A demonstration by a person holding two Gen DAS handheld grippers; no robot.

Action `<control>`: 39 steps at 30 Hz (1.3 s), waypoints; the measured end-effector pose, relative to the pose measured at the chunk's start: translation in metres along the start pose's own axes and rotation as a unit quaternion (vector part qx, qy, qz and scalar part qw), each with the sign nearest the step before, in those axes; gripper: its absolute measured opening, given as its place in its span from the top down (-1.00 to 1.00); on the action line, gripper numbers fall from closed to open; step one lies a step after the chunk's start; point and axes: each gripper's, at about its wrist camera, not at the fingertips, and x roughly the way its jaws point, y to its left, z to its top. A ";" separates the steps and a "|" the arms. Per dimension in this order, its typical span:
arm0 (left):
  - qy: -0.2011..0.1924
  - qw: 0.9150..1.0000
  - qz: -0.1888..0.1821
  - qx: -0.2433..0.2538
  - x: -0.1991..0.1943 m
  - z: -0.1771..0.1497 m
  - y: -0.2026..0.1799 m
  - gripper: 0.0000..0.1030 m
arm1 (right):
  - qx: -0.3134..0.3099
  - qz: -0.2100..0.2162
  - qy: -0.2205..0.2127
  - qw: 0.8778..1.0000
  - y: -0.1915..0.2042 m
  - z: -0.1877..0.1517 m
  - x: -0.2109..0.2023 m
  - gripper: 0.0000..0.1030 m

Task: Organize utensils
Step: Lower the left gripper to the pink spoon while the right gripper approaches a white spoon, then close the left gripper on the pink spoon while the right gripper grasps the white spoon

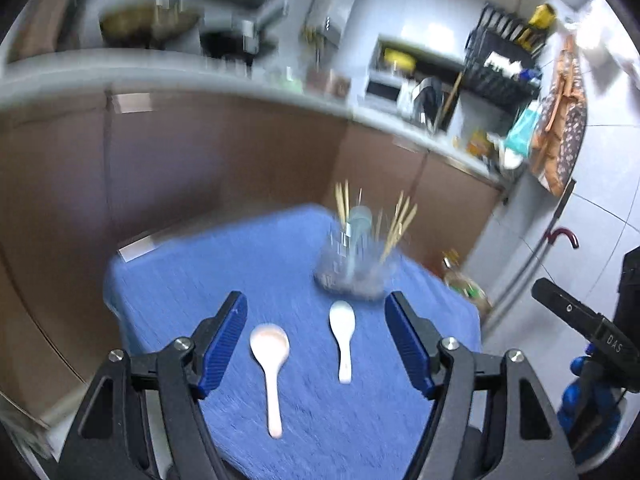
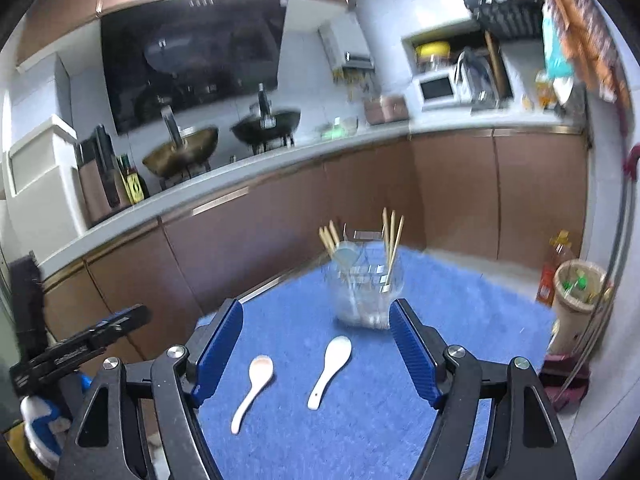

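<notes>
Two white ceramic spoons lie on a blue cloth. In the left wrist view the left spoon and the right spoon lie between my open fingers. A clear holder with chopsticks and a pale blue spoon stands behind them. My left gripper is open and empty above the cloth. In the right wrist view the same spoons, the left one and the right one, lie before the holder. My right gripper is open and empty. The other gripper shows at the right edge of the left wrist view.
A brown-fronted kitchen counter with two woks runs behind the table. A microwave and dish rack stand at the right. A bin and bottle stand on the floor to the right.
</notes>
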 end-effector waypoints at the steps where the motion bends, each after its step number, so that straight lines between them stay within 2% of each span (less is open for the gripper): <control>1: 0.028 0.999 -0.015 -0.017 0.019 -0.002 0.013 -0.35 | 0.002 0.002 0.013 1.000 -0.002 -0.002 0.009 -0.43; 6: 0.103 0.992 -0.026 -0.074 0.086 -0.014 0.055 -0.34 | 0.024 0.025 0.087 0.996 -0.023 -0.013 0.066 -0.21; 9: 0.130 0.987 -0.024 -0.094 0.119 -0.021 0.072 -0.31 | 0.031 0.030 0.128 0.991 -0.034 -0.020 0.099 -0.13; 16: 0.189 0.976 -0.042 -0.100 0.174 -0.039 0.097 0.20 | 0.048 0.051 0.204 0.977 -0.054 -0.036 0.164 0.00; 19: 0.204 0.973 -0.059 -0.094 0.187 -0.045 0.100 0.36 | 0.053 0.060 0.228 0.970 -0.061 -0.042 0.187 0.04; 27: 0.224 0.969 -0.086 -0.065 0.210 -0.043 0.098 0.39 | 0.062 0.072 0.267 0.959 -0.078 -0.044 0.231 0.08; 29: 0.228 0.967 -0.092 -0.062 0.215 -0.041 0.098 0.47 | 0.066 0.077 0.274 0.956 -0.082 -0.045 0.240 0.10; 32: 0.235 0.966 -0.087 -0.058 0.222 -0.040 0.099 0.67 | 0.066 0.087 0.285 0.952 -0.086 -0.046 0.252 0.15; 36: 0.240 0.965 -0.087 -0.064 0.228 -0.037 0.100 0.73 | 0.060 0.090 0.299 0.948 -0.087 -0.050 0.264 0.21; 39: 0.242 0.966 -0.075 -0.055 0.232 -0.035 0.097 0.76 | 0.057 0.092 0.304 0.947 -0.087 -0.051 0.274 0.34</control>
